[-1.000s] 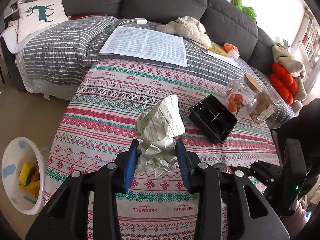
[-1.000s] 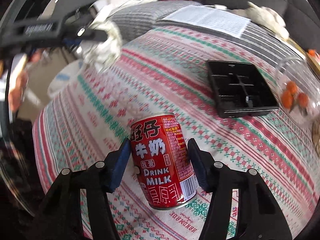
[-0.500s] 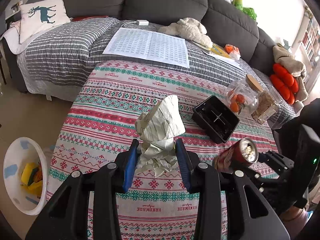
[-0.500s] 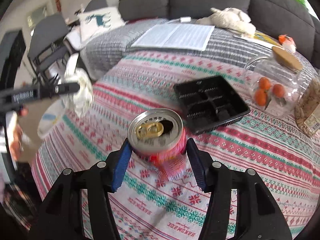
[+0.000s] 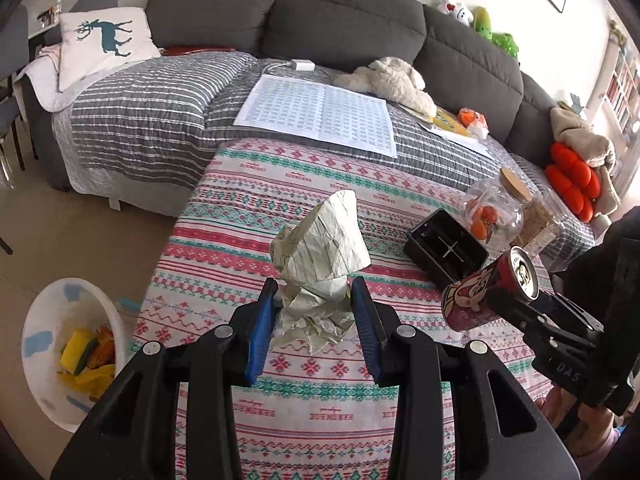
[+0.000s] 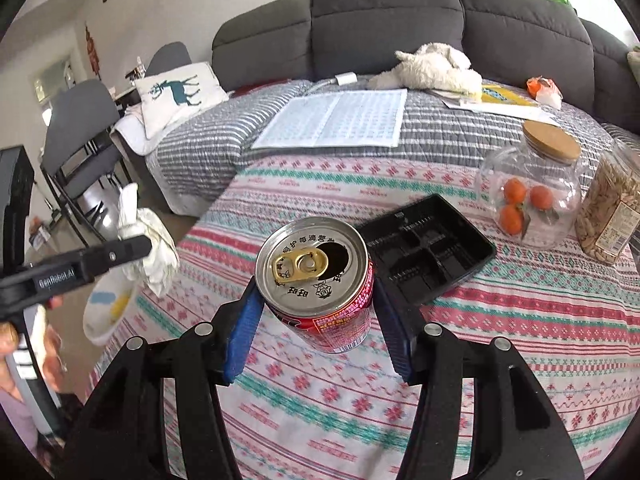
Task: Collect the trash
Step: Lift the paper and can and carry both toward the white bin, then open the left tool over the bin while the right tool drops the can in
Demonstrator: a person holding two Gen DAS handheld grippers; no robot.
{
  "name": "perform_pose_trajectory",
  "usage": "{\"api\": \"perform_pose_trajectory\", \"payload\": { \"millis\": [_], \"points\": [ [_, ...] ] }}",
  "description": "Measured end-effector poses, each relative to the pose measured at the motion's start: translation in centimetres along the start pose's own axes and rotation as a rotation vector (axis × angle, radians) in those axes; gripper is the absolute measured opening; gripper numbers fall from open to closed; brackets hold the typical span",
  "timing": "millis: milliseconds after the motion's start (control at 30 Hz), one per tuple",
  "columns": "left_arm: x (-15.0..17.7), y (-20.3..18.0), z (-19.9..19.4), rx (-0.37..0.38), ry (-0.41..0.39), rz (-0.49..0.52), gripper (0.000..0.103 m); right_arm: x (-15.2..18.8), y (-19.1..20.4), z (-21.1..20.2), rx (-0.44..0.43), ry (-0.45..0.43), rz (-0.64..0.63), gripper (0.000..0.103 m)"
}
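My left gripper (image 5: 314, 300) is shut on a crumpled pale paper wad (image 5: 320, 256), held above the patterned tablecloth (image 5: 248, 216). My right gripper (image 6: 316, 304) is shut on an opened red milk drink can (image 6: 320, 280), lifted off the table with its top facing the camera. The can also shows at the right of the left wrist view (image 5: 490, 290). The paper wad shows at the left of the right wrist view (image 6: 150, 240). A white trash bin (image 5: 68, 344) with yellow waste stands on the floor, left of the table.
A black plastic tray (image 6: 428, 260) lies on the table. A glass jar of oranges (image 6: 528, 192) and a jar of seeds (image 6: 612, 212) stand at the right. A grey sofa (image 5: 344, 24) with a printed sheet (image 5: 320, 116), plush toy and pillow is behind.
The right gripper has lifted the can off the table and tilted it so its top faces the camera. The left gripper with the paper has stayed nearly still.
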State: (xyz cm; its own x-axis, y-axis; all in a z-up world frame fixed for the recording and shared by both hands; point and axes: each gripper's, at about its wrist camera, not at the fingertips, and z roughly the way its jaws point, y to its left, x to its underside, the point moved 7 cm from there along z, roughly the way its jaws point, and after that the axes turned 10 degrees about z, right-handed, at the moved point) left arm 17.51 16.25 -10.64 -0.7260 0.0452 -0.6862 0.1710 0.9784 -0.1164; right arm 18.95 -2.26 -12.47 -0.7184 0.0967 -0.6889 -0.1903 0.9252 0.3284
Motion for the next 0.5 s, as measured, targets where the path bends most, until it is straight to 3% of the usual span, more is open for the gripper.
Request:
{"api": "perform_pose_trajectory", "payload": {
  "millis": [333,500],
  "points": [
    [0.6,4.8,-2.4,-0.037,-0.031,-0.067,0.038,-0.2,5.7,1.0,-0.035,-0.028,-0.043,0.053],
    [1.4,9.0,-3.9,-0.102,-0.036,-0.141,0.039,0.5,9.2,1.4,-0.056,-0.032,-0.094,0.053]
  ]
}}
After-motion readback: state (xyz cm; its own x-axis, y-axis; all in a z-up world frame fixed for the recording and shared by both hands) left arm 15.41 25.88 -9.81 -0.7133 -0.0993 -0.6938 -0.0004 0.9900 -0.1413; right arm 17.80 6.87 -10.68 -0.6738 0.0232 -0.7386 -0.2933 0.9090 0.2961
